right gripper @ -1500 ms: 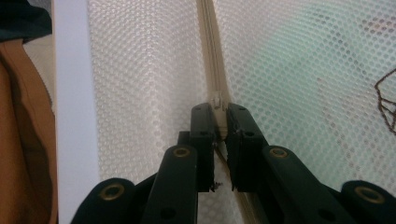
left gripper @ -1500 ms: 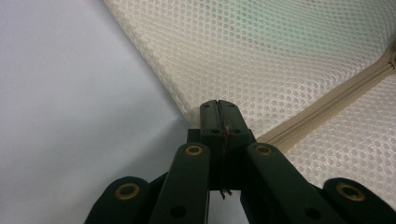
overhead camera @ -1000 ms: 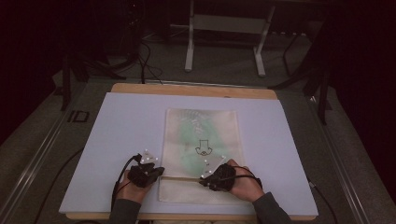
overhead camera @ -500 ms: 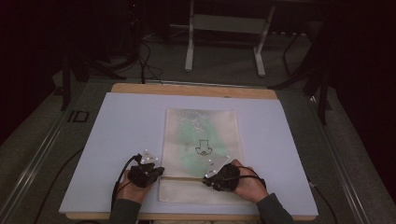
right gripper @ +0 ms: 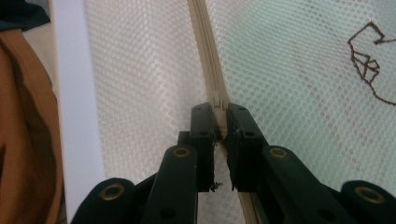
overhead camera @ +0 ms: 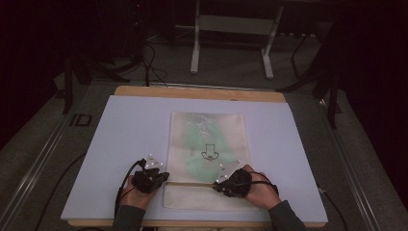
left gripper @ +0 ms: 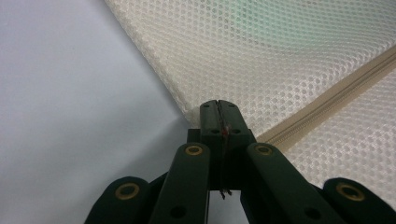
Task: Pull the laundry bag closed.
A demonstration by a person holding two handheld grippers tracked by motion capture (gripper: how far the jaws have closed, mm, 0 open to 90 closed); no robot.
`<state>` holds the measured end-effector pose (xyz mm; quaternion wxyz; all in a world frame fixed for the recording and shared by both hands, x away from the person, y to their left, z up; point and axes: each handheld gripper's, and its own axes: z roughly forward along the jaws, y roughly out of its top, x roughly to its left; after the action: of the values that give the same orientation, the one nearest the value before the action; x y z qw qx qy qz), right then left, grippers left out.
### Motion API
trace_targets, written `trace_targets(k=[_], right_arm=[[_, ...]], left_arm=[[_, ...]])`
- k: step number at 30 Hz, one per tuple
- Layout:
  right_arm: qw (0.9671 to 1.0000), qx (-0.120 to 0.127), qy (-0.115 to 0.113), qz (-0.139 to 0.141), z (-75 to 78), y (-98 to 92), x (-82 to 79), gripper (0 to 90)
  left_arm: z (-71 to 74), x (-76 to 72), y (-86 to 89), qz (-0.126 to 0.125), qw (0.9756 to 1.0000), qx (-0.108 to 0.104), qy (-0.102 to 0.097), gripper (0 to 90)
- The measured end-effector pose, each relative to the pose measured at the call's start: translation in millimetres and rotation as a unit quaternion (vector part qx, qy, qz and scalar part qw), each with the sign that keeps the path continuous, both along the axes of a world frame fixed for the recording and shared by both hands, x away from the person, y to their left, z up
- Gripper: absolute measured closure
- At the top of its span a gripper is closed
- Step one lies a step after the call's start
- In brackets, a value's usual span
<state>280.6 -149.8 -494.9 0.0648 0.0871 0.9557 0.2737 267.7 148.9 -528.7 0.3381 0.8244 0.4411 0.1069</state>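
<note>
A cream mesh zipper bag (overhead camera: 208, 159) with a green item inside lies flat on the pale sheet covering the bench (overhead camera: 120, 139), near the person's edge. The left gripper (overhead camera: 161, 177) has its fingers (left gripper: 211, 122) clenched on the bag's left edge at the zipper's end. The right gripper (overhead camera: 217, 181) grips the zipper pull (right gripper: 218, 101) on the zipper (right gripper: 205, 51), fingers (right gripper: 201, 128) closed on it. A black line drawing (overhead camera: 209, 152) marks the bag's face.

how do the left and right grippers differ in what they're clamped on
The left gripper is shut on the mesh bag at its side edge, jaws fully together. The right gripper is shut on the zipper pull, leaving a narrow gap between its jaws. Both rest low on the bag along the zipper line.
</note>
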Motion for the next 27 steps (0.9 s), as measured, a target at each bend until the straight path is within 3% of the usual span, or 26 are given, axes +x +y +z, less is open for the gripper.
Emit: trace_targets(k=[21,27], right_arm=[[0.9995,0.007,0.025,-0.017,-14.2,-19.3,5.4,82.4],[0.9995,0.004,0.023,-0.022,-14.0,-25.2,5.1,82.4]], left_arm=[[0.0,0.0,0.0,0.0,1.0,0.0,0.0,89.7],[-0.1,0.2,0.2,0.0,1.0,-0.002,0.001,89.7]])
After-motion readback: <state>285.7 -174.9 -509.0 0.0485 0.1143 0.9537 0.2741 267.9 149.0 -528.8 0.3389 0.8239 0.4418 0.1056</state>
